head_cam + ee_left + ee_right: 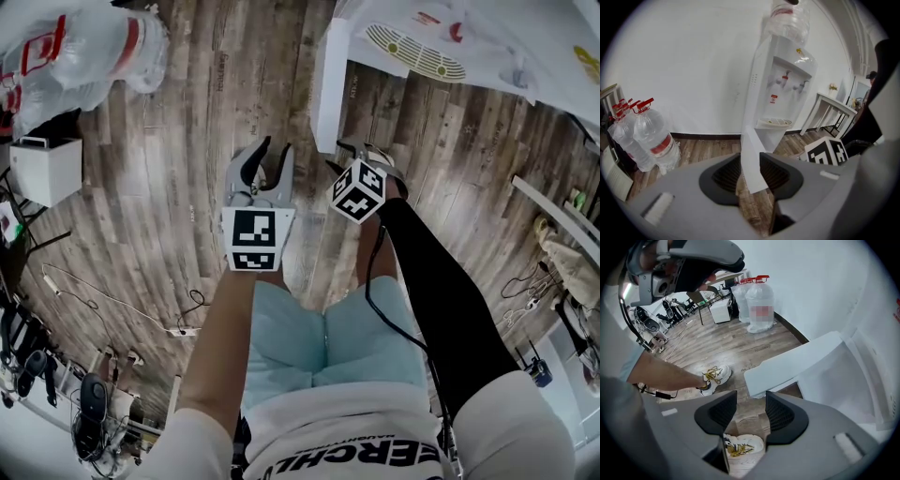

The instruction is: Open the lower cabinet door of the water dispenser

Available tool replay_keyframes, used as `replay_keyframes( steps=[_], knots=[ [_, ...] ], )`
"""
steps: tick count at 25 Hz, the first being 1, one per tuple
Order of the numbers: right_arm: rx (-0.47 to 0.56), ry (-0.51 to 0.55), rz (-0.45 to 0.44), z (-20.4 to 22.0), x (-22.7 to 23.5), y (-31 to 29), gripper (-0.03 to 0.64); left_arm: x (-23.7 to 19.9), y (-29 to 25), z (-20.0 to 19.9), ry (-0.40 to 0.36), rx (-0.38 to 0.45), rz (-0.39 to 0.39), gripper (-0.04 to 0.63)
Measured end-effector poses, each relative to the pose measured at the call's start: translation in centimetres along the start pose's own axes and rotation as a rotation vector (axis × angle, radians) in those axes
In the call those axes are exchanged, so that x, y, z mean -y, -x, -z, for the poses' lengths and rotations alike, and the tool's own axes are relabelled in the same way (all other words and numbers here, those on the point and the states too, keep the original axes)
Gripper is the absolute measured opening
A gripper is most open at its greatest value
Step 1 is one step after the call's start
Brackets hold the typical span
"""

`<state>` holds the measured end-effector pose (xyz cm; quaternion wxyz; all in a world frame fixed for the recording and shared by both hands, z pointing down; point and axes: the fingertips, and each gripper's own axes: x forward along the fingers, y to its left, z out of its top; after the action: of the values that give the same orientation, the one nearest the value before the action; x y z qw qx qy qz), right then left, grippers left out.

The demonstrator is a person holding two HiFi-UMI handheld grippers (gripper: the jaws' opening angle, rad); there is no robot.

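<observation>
One door (330, 84) open, left gripper (273, 155), right gripper (751, 409) agape

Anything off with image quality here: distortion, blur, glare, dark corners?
Head view: strong fisheye, the floor planks bow outward; the light is even. Left gripper view: black round vignette; the water dispenser leans but is sharp. Right gripper view: same vignette; a blurred patch sits over the water bottles; the cabinet door is crisp, with no glare.
</observation>
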<state>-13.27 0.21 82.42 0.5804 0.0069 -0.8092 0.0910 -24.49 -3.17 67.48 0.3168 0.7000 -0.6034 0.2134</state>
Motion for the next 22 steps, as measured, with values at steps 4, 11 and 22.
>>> replay_keyframes(
  steps=[4, 11, 22],
  knots=[
    [0.001, 0.02, -0.008, -1.4, -0.6, -0.6, 0.172, -1.5, 0.6, 0.5, 0.008, -0.006, -0.012, 0.132],
    [-0.01, 0.053, -0.027, -3.6, -1.3, -1.5, 0.172, -4.3, 1.6, 0.9, 0.033, -0.007, -0.041, 0.132],
    [-0.015, 0.098, -0.042, -6.9, -1.9, -2.9, 0.172, -8.0, 2.5, 1.2, 0.067, 0.0, -0.072, 0.132]
  ],
)
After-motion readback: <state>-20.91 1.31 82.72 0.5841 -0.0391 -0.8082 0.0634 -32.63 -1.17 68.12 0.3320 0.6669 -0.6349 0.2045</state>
